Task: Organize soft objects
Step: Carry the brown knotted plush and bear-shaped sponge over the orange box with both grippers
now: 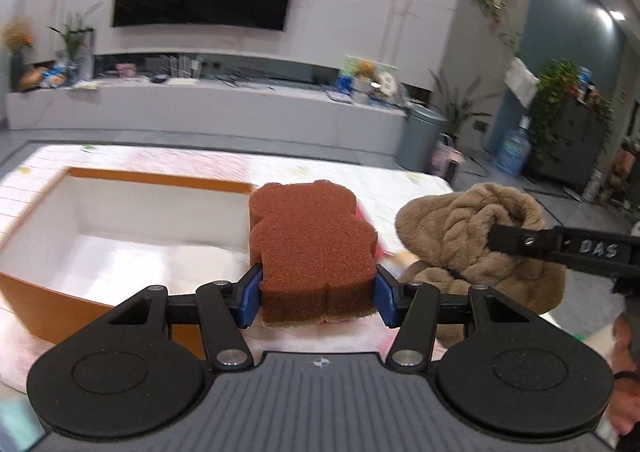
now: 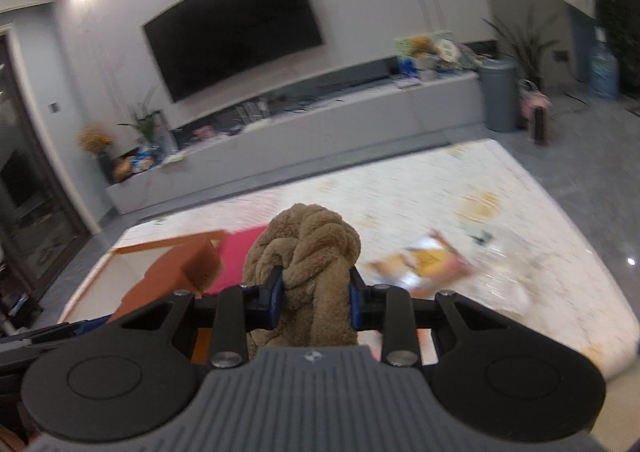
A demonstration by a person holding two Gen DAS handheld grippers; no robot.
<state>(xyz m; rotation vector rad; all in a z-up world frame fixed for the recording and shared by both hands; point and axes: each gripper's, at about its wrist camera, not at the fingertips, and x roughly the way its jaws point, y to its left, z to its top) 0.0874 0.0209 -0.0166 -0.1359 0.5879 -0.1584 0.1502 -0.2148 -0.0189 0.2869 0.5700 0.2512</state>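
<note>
My left gripper (image 1: 318,294) is shut on a brown bear-shaped sponge (image 1: 312,244), held above the mat just right of an orange box with a white inside (image 1: 100,228). My right gripper (image 2: 316,300) is shut on a tan braided plush knot (image 2: 308,264), lifted above the mat. The plush (image 1: 472,244) and a right finger (image 1: 560,246) also show at the right of the left wrist view. The sponge (image 2: 180,268) and the box rim (image 2: 160,244) show at the left of the right wrist view. A pink item (image 2: 240,256) lies behind the plush.
A pale patterned mat (image 2: 440,204) covers the floor. A yellow-pink packet (image 2: 424,264) lies on it to the right. Behind stand a TV wall, a long low cabinet (image 1: 200,104), a grey bin (image 1: 424,136) and plants.
</note>
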